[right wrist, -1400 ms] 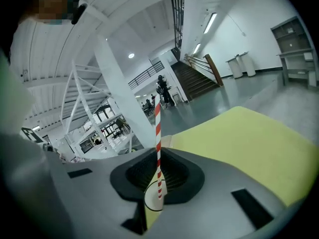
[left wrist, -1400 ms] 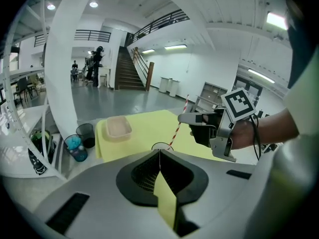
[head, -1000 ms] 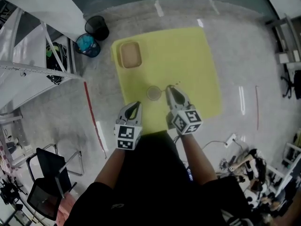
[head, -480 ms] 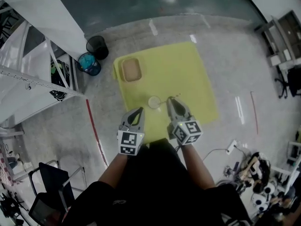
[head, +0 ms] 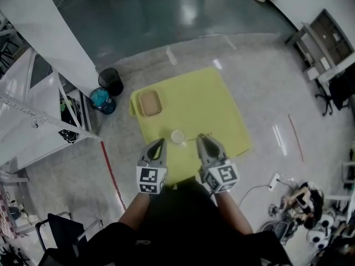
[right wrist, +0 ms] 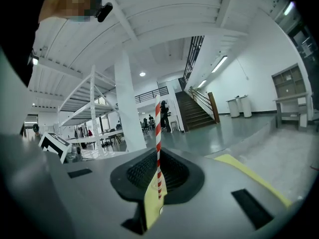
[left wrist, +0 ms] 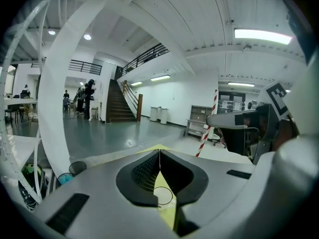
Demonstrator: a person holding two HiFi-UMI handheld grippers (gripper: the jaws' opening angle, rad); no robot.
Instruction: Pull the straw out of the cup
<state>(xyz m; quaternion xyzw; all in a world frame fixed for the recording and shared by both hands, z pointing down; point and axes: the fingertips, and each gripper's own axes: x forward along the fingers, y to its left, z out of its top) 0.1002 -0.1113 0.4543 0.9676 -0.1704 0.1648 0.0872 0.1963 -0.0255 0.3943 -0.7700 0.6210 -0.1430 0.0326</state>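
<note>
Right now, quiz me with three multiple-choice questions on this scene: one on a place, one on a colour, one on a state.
1. Where does the cup stand?
A. on the yellow mat
B. on a wooden table
C. inside a sink

2. What colours are the straw's stripes?
A. blue and white
B. red and white
C. green and black

3. What is the right gripper doing?
A. open, empty
B. shut on the straw
C. shut on a spoon

Answers:
1. A, the mat shows all round the cup.
2. B, red and white bands run up it.
3. B, the jaws pinch the straw.
</note>
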